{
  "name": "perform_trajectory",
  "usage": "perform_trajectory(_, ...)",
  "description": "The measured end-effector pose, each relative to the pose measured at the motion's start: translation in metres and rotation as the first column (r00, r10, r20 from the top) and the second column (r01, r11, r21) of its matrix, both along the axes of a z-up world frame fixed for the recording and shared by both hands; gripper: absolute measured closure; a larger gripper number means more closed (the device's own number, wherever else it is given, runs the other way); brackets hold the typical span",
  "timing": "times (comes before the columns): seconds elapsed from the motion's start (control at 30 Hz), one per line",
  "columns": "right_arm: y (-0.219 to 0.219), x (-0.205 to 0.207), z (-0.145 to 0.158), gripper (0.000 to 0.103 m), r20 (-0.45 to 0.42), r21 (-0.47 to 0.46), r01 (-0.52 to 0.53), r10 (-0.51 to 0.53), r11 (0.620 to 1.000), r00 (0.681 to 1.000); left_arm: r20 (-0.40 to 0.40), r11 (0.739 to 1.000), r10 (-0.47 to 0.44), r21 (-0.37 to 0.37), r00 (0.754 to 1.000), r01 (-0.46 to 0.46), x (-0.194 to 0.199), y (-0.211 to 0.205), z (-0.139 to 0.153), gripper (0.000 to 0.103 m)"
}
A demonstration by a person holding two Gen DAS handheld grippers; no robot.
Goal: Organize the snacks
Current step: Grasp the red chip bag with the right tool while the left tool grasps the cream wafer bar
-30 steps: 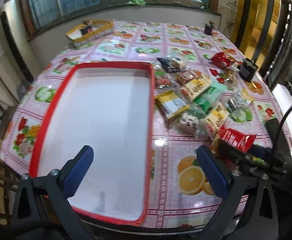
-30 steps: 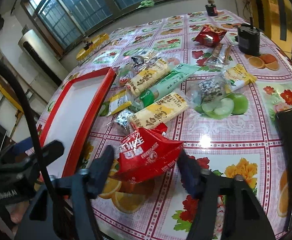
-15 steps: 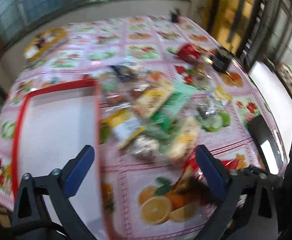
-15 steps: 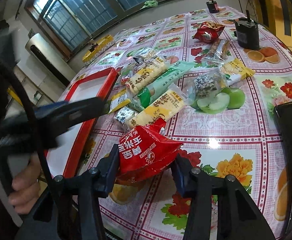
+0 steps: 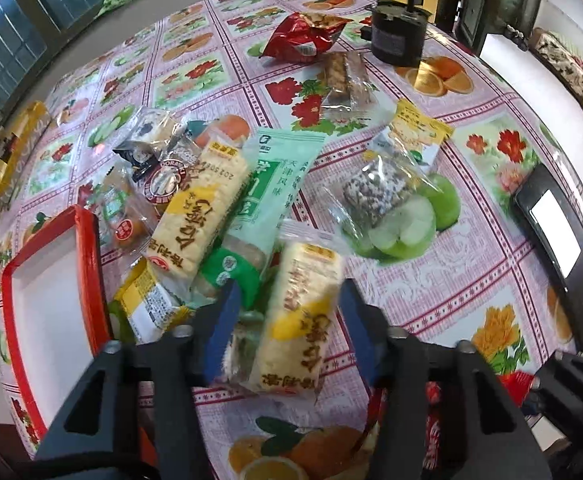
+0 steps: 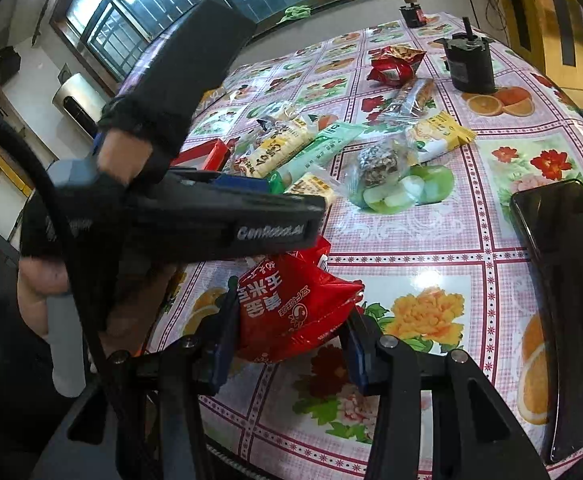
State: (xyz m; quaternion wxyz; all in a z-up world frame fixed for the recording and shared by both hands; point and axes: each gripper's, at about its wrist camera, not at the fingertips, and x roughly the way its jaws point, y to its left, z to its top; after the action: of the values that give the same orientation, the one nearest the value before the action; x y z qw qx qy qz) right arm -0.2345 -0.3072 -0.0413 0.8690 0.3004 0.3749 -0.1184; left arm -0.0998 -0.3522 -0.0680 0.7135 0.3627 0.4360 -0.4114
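Observation:
My left gripper is open, its blue pads on either side of a yellow-and-white cracker pack that lies on the table; I cannot tell if they touch it. A pile of snacks lies beyond it: a second cracker pack, a green pack, a red bag. The red tray with a white floor is at the left. My right gripper is shut on a red snack bag above the table. The left gripper's body crosses the right wrist view.
A black phone lies at the table's right edge. A black cylinder stands at the far right. A yellow box sits far left. A clear pack with a dark seed bar lies in the middle.
My left gripper has swung right from over the tray to the snack pile and narrowed around the near cracker pack. My right gripper keeps holding the red bag.

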Motion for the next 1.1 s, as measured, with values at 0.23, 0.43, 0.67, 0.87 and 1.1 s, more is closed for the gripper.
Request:
perform_trajectory(0.23,0.003,0.002,0.002,0.057,-0.006,-0.011,-0.006,0.006,1.000,1.000,-0.081,0.998,0.022,-0.064,0.996,-0.027,0.003,0.014,0.006,0.078)
perform_trajectory(0.43,0.006,-0.005,0.005,0.057,-0.021,-0.020,0.011,-0.011,1.000,1.000,-0.130,0.994,0.023,-0.102,0.991,-0.037,0.006,0.023,0.005,0.050)
perform_trajectory(0.67,0.012,-0.015,0.009,0.057,-0.052,-0.051,-0.013,0.011,0.999,0.999,-0.183,0.997,0.014,-0.066,0.983,-0.027,0.000,0.017,-0.005,0.043)
perform_trajectory(0.87,0.015,-0.015,0.010,0.057,-0.049,-0.054,-0.002,-0.001,0.999,0.999,-0.123,0.998,0.041,-0.047,0.992,-0.047,-0.003,0.019,-0.010,0.070)
perform_trajectory(1.1,0.019,-0.013,0.019,0.057,-0.004,-0.058,-0.006,0.006,0.998,1.000,-0.312,0.952,0.096,-0.248,0.945,-0.179,0.022,0.093,0.052,0.070)
